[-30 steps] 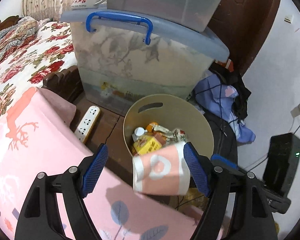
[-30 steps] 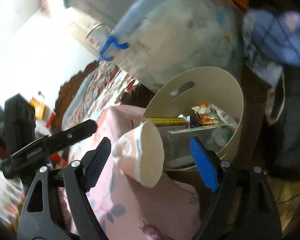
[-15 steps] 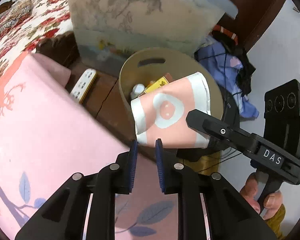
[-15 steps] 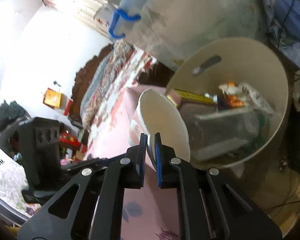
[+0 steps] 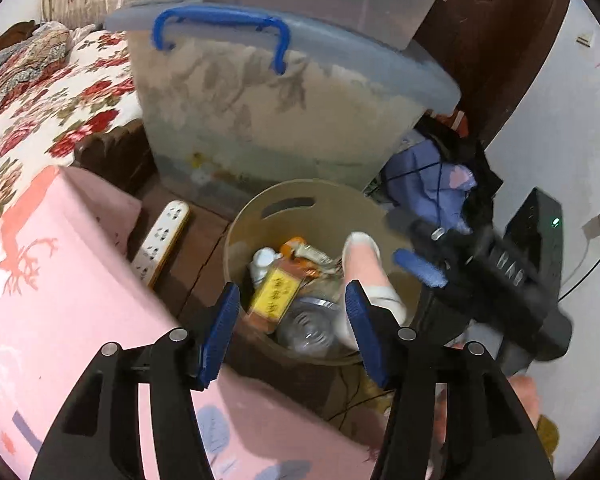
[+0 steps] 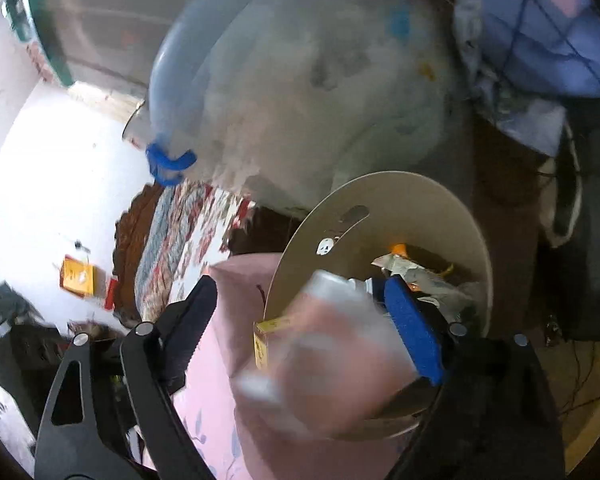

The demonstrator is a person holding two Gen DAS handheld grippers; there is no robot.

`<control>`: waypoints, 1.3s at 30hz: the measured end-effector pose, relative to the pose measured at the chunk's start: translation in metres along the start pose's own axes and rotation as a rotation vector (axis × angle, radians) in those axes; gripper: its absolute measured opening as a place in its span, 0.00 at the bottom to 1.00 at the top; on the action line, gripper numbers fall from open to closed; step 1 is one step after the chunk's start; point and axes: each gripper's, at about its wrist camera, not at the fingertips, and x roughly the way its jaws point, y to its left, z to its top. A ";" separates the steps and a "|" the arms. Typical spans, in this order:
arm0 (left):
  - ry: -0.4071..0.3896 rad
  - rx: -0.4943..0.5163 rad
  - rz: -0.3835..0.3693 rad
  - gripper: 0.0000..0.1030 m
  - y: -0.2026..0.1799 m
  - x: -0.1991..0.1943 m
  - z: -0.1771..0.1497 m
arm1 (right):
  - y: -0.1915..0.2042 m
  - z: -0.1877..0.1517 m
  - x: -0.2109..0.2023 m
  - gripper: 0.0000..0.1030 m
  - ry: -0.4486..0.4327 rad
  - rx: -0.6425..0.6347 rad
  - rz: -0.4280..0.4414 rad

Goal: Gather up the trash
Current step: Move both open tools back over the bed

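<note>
Left tongs: black two-finger gripper with blue pads [image 5: 290, 326], spread wide, nothing between the pads; it hangs over the near rim of the bin.
Right tongs: second black gripper with blue pads [image 6: 304, 328], also spread wide; in the left wrist view it shows blurred [image 5: 420, 266] at the bin's right rim.
Cup: pink and white paper cup [image 5: 364, 276], inside the bin against its right wall, tilted, lying on the other rubbish. In the right wrist view it is a smeared pink shape [image 6: 332, 360] between the spread fingers, over the bin's near edge; whether it touches either pad cannot be told through the blur.
Bin: round beige plastic waste bin with a slot handle [image 5: 296, 204], standing on the dark floor between the pink-covered surface and a black box.
Bin contents: yellow carton with dark lettering [image 5: 276, 294], small white bottle [image 5: 264, 260], clear crumpled plastic bottle [image 5: 308, 326], orange and white wrappers [image 5: 304, 252].
Behind bin: translucent plastic storage box with a blue handle [image 5: 260, 112], a second clear box stacked on top.
Left of bin: white power strip [image 5: 162, 240] on the floor; pink cloth with a red deer print [image 5: 44, 280]; floral bedspread [image 5: 40, 100] beyond.
Right of bin: heap of blue and black clothing [image 5: 440, 176]; black box with a green light [image 5: 540, 232] by the white wall.
</note>
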 end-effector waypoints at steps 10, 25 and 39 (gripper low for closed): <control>-0.026 -0.048 0.006 0.51 0.034 -0.047 -0.048 | 0.034 -0.050 -0.048 0.83 -0.083 -0.158 -0.029; -0.153 -0.080 0.289 0.58 0.098 -0.175 -0.182 | 0.102 -0.184 -0.050 0.83 0.049 -0.259 0.032; -0.236 -0.238 0.359 0.62 0.161 -0.258 -0.273 | 0.180 -0.278 -0.039 0.83 0.189 -0.408 0.073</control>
